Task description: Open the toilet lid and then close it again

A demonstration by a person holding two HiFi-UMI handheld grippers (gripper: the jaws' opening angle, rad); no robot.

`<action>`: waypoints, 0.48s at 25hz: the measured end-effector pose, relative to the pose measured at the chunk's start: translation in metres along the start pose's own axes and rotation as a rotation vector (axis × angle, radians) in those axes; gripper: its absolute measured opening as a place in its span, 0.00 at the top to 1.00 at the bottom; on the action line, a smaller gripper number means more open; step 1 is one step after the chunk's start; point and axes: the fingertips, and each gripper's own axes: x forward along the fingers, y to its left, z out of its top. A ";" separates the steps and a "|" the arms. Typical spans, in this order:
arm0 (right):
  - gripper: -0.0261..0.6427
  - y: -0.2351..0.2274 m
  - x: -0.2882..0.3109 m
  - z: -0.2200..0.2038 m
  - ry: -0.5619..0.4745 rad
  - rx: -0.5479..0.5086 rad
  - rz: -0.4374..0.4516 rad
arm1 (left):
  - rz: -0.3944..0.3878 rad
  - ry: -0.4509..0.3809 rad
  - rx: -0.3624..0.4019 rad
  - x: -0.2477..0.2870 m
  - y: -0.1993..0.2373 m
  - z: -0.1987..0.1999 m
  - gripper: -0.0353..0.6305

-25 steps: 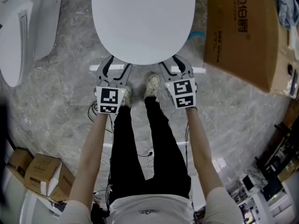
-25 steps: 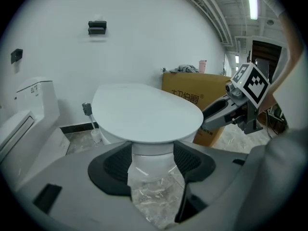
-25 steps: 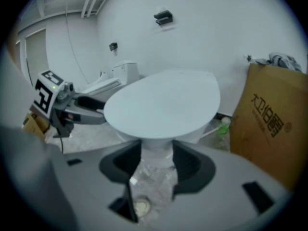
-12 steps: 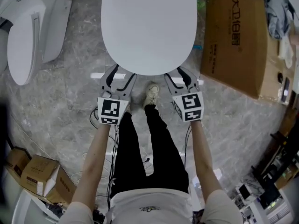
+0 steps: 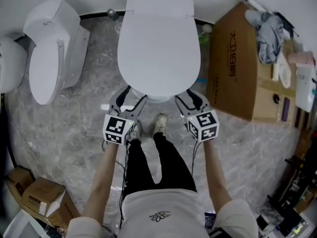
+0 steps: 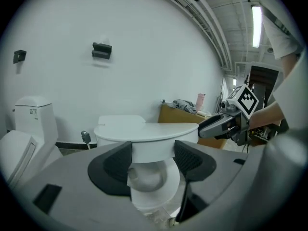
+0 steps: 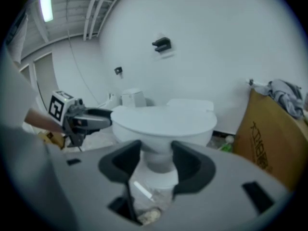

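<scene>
1. Two grippers come first, both at the front of the toilet lid [image 5: 158, 43]. The left gripper [image 5: 134, 94] is by the lid's front-left rim and the right gripper [image 5: 187, 96] by its front-right rim. Each has its jaws spread apart and clamps nothing. In both gripper views only the front of the bowl shows through the gap.
2. The person's shoes [image 5: 161, 123] stand just in front of the toilet, between the two grippers.
3. The lid lies flat and shut on the bowl, so the opening looks not yet begun. Whether any jaw tip touches the rim cannot be told.
4. Risk: the rim looks smooth and thin. A jaw hooked too shallowly under it could slip as the lid rises, and the lid would drop back.
5. Risk: lifting one side ahead of the other would likely twist the hinge. A fast swing could bang the lid against the cistern [image 5: 159, 5] behind it. Letting go early on the way down would slam it.
6. Right of the toilet, a cardboard box [image 5: 242, 68] stands near, with clothing [image 5: 270, 26] heaped on top. It leaves the right arm little room.
7. Left of the toilet, a second toilet [image 5: 49, 58] stands apart and probably won't interfere.
8. Behind the toilet is a white wall with a dark fixture [image 6: 102, 49] mounted high. Nothing seems to block the lid's swing.
</scene>
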 end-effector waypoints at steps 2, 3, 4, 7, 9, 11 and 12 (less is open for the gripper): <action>0.61 0.000 -0.007 0.015 -0.015 0.030 0.017 | 0.001 -0.007 -0.015 -0.002 0.001 0.017 0.50; 0.61 -0.002 -0.011 0.025 -0.025 0.039 0.021 | 0.004 -0.021 -0.022 -0.002 0.001 0.028 0.50; 0.61 -0.005 -0.014 0.037 -0.032 0.043 0.022 | 0.008 -0.036 -0.027 -0.002 0.002 0.039 0.50; 0.61 -0.010 -0.018 0.067 -0.042 0.054 0.033 | 0.013 -0.064 -0.036 0.001 0.009 0.070 0.50; 0.61 -0.014 -0.019 0.086 -0.056 0.064 0.048 | 0.008 -0.078 -0.049 0.004 0.014 0.088 0.50; 0.61 -0.019 -0.020 0.107 -0.077 0.072 0.057 | 0.004 -0.093 -0.055 0.008 0.020 0.108 0.49; 0.61 -0.021 -0.021 0.116 -0.089 0.080 0.061 | 0.003 -0.104 -0.058 0.009 0.022 0.117 0.49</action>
